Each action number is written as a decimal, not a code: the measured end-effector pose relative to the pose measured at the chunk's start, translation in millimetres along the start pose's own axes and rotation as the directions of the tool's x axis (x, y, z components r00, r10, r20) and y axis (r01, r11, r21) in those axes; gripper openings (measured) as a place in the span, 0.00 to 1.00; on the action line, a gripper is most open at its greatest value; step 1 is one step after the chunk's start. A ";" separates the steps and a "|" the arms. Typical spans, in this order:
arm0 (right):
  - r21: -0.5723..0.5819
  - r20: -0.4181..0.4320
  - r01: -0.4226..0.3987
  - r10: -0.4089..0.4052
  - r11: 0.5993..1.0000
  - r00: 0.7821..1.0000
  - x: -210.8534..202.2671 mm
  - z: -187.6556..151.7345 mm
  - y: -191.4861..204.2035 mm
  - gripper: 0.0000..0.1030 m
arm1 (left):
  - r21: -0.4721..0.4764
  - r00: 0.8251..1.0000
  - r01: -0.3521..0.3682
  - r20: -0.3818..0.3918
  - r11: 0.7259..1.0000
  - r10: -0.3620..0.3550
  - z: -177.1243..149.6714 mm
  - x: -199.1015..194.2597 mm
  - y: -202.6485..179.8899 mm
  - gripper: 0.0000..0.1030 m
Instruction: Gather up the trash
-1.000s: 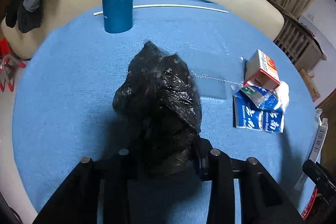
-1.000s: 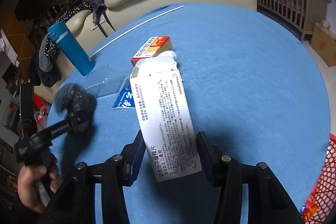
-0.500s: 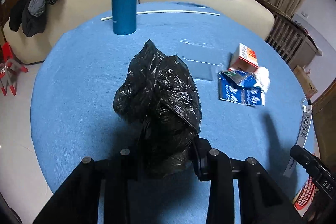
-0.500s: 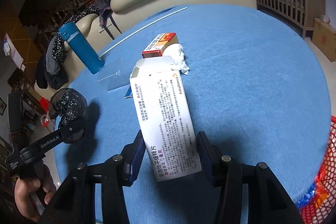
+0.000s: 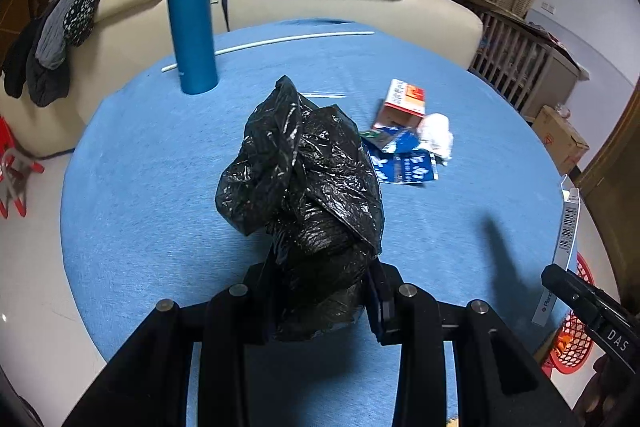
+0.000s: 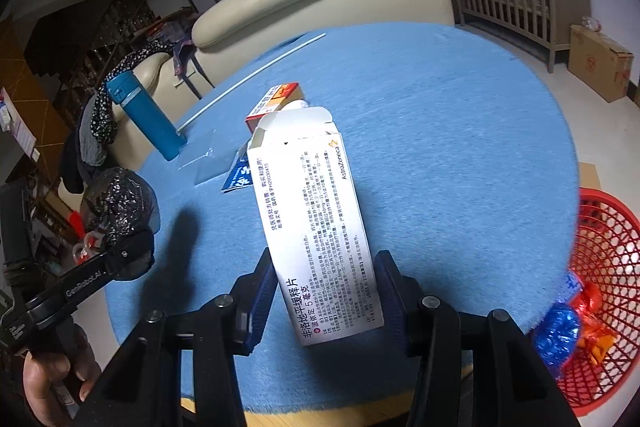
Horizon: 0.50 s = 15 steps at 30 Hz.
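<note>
Closest in, the left gripper (image 5: 320,299) has its jaws clamped narrow on a crumpled black plastic bag (image 5: 304,195), which bulges up over the fingers and hangs clear of the blue table (image 5: 140,187). On the other side, the right gripper (image 6: 324,291) pinches a white medicine box (image 6: 316,227) by its lower end, jaws part-way in and pads flat against the two long sides, the box's open flap pointing away. So both hands are loaded — this reads as the carry step, trash lifted and on its way to the bin.

And the bin is right there: a red mesh basket (image 6: 600,291) sits on the floor just past the table edge on the right, with a few bright wrappers (image 6: 568,323) already inside. The next move looks like swinging the box out over the rim and opening the jaws only once it is above the basket, then the bag after it — the bag is light and springy and may cling to a pad.

Further out, more remains on the table: an orange-and-white carton (image 5: 402,103), a blue foil packet (image 5: 404,163) and a wad of white tissue (image 5: 436,135), close together. Beyond them a blue bottle (image 5: 190,23) stands upright near a thin white rod (image 5: 272,43) — whether those count as trash I cannot tell.
</note>
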State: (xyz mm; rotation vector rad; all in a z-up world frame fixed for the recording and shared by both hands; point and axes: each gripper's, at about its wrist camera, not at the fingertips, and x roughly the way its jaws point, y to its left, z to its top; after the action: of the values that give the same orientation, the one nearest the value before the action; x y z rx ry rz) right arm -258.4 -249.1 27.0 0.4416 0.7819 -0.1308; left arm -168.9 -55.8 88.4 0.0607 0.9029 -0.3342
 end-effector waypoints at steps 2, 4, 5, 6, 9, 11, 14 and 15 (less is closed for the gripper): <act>0.002 0.010 0.008 -0.008 1.000 1.000 -5.6 -0.9 -3.4 0.50 | 0.014 1.000 0.000 0.004 1.000 0.000 -0.3 -2.2 -7.5 0.36; 0.001 0.022 0.019 -0.019 1.000 1.000 -11.5 -1.5 -6.8 0.50 | 0.029 1.000 0.005 0.008 1.000 -0.006 -0.3 -4.6 -15.1 0.36; 0.001 0.028 0.024 -0.024 1.000 0.999 -13.8 -1.8 -7.8 0.50 | 0.039 1.000 0.007 0.011 0.999 -0.007 -0.1 -6.0 -19.5 0.36; 0.000 0.034 0.029 -0.029 1.000 0.999 -16.1 -2.1 -8.7 0.50 | 0.045 1.000 0.008 0.012 0.999 -0.009 0.0 -6.7 -22.6 0.36; -0.001 0.049 0.042 -0.042 0.999 0.998 -23.0 -2.6 -13.0 0.50 | 0.070 1.000 0.014 0.018 0.997 -0.016 0.6 -8.9 -33.5 0.36; -0.002 0.059 0.051 -0.051 0.999 0.997 -27.7 -3.9 -16.9 0.50 | 0.085 1.000 0.017 0.022 0.996 -0.019 1.1 -10.1 -41.1 0.36; 0.003 0.069 0.059 -0.059 0.998 0.996 -33.7 -5.4 -22.8 0.50 | 0.109 0.999 0.021 0.025 0.994 -0.023 0.9 -11.3 -51.9 0.36; 0.006 0.072 0.060 -0.060 0.998 0.996 -35.0 -5.5 -24.9 0.50 | 0.115 0.999 0.021 0.025 0.993 -0.024 1.0 -11.3 -54.1 0.36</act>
State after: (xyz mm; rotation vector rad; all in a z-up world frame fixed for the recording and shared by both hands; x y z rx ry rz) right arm -293.6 -270.9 39.9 0.4146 0.7240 -0.2034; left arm -191.4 -104.3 102.5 0.1521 0.8580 -0.4065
